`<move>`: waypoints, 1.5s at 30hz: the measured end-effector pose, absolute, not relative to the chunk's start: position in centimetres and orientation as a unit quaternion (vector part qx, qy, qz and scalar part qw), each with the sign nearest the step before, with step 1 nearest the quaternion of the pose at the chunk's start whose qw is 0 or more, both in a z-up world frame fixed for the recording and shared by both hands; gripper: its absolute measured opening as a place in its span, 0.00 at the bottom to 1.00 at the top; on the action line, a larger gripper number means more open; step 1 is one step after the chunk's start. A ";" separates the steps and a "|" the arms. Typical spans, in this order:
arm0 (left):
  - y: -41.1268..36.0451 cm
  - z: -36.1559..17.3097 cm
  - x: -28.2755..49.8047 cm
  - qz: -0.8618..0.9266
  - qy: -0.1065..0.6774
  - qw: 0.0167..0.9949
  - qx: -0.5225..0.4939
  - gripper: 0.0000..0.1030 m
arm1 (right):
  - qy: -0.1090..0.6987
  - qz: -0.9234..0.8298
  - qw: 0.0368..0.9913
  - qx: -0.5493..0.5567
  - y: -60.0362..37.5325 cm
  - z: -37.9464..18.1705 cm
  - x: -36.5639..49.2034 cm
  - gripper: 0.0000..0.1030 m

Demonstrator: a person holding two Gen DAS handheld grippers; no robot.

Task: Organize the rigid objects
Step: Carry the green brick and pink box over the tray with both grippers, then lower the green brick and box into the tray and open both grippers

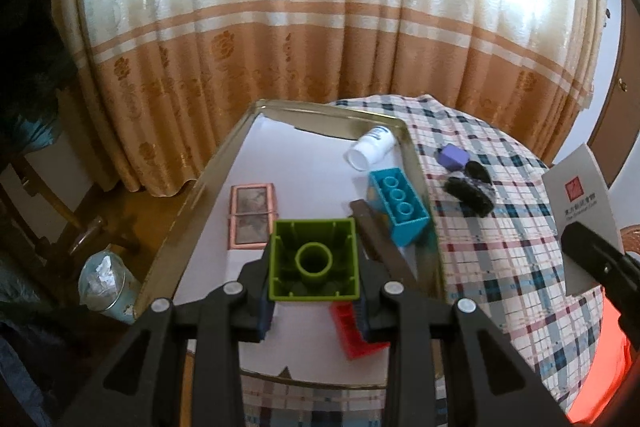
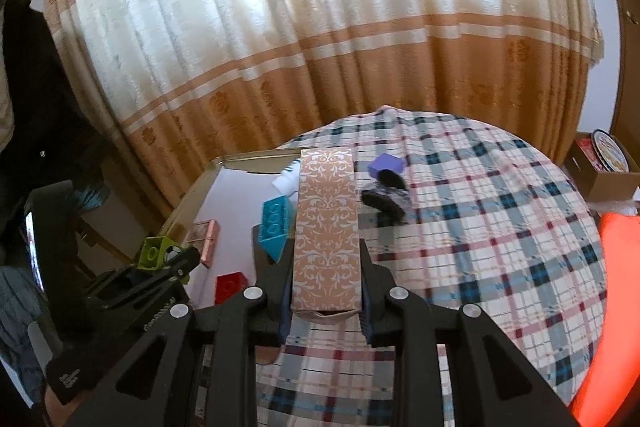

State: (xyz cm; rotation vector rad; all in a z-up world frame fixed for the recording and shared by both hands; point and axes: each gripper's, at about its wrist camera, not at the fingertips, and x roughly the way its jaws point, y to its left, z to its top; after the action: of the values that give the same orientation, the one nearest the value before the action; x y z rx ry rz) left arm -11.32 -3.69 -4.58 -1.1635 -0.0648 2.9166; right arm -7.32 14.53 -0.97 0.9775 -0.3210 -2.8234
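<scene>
Left tool (image 1: 314, 301) clenched on green block (image 1: 313, 259), hollow underside toward camera, above tray (image 1: 224, 163) at counter's (image 1: 500, 267) left edge. Right tool (image 2: 325, 301) grasping patterned tan box (image 2: 326, 227), long axis pointing away toward curtain (image 2: 320, 27). Teal block (image 1: 400, 205), red block (image 1: 352, 331), white bottle (image 1: 370, 149) lying in tray; bottle label unreadable.

Shiny metal tray (image 1: 224, 163); checked cloth (image 1: 500, 267) — woven.

A cream and orange curtain (image 1: 320, 27) hangs behind the plaid-covered tabletop (image 1: 520, 267). On the floor to the left stands a can (image 1: 106, 287) (crumpled pale stuff inside). A cardboard box (image 2: 604, 175) sits far right.
</scene>
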 end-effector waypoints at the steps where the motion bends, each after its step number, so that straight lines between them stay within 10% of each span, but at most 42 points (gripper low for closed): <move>1: -3.9 -4.6 -11.4 0.928 -0.021 -0.002 -0.371 0.30 | -0.105 -0.937 0.072 0.324 14.2 -0.9 -7.4 0.28; 45: -7.2 -5.4 -24.9 0.900 0.024 -0.067 -0.430 0.30 | -0.082 -0.905 0.133 0.396 5.8 -4.7 -20.6 0.28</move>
State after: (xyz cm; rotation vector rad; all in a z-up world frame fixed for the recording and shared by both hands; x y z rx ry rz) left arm -24.95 -7.22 -5.35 -1.4114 0.0793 2.9559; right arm -20.58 5.79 -4.67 1.1486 -0.2364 -2.6238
